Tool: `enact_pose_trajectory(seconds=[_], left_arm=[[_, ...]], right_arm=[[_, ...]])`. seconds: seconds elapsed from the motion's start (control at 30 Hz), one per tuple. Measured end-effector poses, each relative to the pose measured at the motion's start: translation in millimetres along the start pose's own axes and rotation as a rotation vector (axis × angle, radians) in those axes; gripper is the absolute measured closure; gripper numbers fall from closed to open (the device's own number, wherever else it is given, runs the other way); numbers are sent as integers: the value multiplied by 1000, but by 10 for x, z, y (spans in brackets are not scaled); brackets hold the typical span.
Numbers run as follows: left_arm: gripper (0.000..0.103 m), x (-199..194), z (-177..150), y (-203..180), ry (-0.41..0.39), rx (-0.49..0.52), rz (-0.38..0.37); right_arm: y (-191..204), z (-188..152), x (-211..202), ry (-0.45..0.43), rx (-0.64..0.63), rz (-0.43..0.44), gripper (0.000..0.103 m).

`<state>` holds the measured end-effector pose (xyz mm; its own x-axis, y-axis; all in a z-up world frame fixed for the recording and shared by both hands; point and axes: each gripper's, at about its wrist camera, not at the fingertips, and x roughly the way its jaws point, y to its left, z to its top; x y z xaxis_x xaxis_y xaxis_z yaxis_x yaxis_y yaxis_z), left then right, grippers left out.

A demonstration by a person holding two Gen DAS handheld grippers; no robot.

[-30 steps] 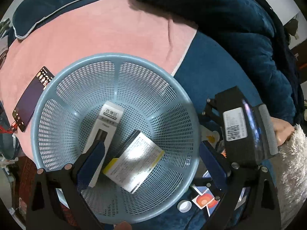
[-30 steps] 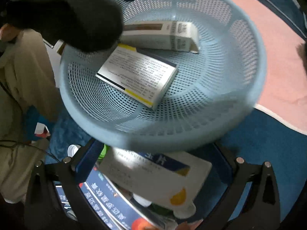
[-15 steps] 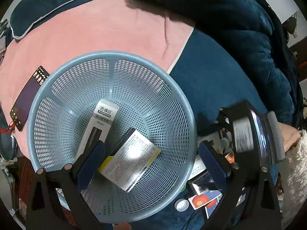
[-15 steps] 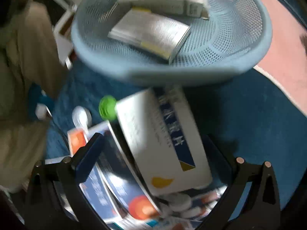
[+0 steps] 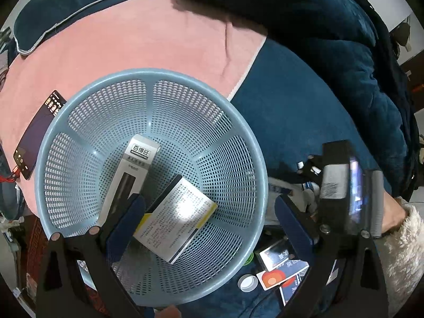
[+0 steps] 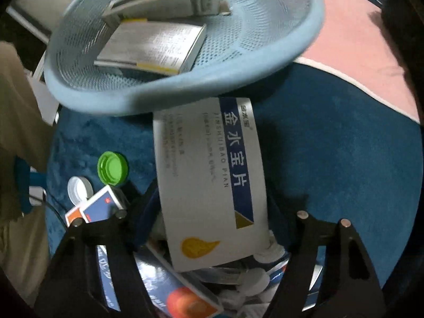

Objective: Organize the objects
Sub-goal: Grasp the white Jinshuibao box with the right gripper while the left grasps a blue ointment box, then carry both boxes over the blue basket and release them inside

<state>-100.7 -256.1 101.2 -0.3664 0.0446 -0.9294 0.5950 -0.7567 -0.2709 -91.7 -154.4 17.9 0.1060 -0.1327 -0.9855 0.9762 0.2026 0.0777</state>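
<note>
A light-blue mesh basket rests on the bed and holds a long grey box and a white box with a yellow edge. My left gripper hangs open over it, one finger above the inside and the other past the rim. In the right wrist view, my right gripper points down beside the basket. Its jaws are closing on a white medicine box with a blue stripe, and the pads meet both long edges. The box lies on a pile of other packets.
A green cap, a white cap and an orange-and-blue packet lie left of the box. A phone lies on the pink blanket left of the basket. A dark-blue quilt is bunched at the back right.
My right gripper slid off the basket rim to above the pile, rolled, and its jaws narrowed around the white striped box. The left gripper and basket stayed almost where they were.
</note>
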Motion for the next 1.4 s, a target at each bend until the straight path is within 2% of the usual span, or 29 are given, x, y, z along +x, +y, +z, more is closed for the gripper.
enact_pose_trajectory(seconds=[0.27,0.3,0.4,0.47,0.57,0.7,0.77,0.83,0.97,1.0,1.1,1.13,1.17,1.4], left_arm=[[4,41,-50,-204,9,31,-17],[4,48,-62,-257,13,45,-23],[4,58,-90,-362,13,66,-30],[4,83,-103,-485,10,94,-36],[4,190,-127,-801,17,178,-69],[4,421,-180,-1354,33,300,-139],[4,605,-255,-1633,66,369,-156],[6,794,-317,-1868,100,426,-157],[9,1061,-382,-2234,101,508,-149],[10,1126,-392,-2293,106,517,-148],[25,1312,-410,-2409,123,529,-129],[42,1343,-415,-2437,119,532,-128],[63,1368,-419,-2447,117,537,-121],[64,1241,-424,-2296,106,524,-156]], right_arm=[[-126,-330,-627,-109,182,-69,31],[-323,-446,-812,-129,220,-72,31],[-446,-629,-1083,-181,330,-75,31],[-554,-737,-1249,-189,388,-99,31],[-619,-1082,-1408,-222,510,-153,31],[-542,-1760,-1532,-289,784,-235,31],[-470,-2028,-1463,-324,935,-260,31],[-389,-2289,-1402,-376,1090,-260,31],[-260,-2763,-1247,-469,1346,-228,31],[-244,-2824,-1220,-486,1380,-216,31],[-212,-2991,-1157,-549,1468,-191,31],[-227,-3035,-1176,-564,1483,-191,31],[-243,-3068,-1201,-570,1488,-187,31],[-410,-2946,-1113,-569,1470,-193,31]])
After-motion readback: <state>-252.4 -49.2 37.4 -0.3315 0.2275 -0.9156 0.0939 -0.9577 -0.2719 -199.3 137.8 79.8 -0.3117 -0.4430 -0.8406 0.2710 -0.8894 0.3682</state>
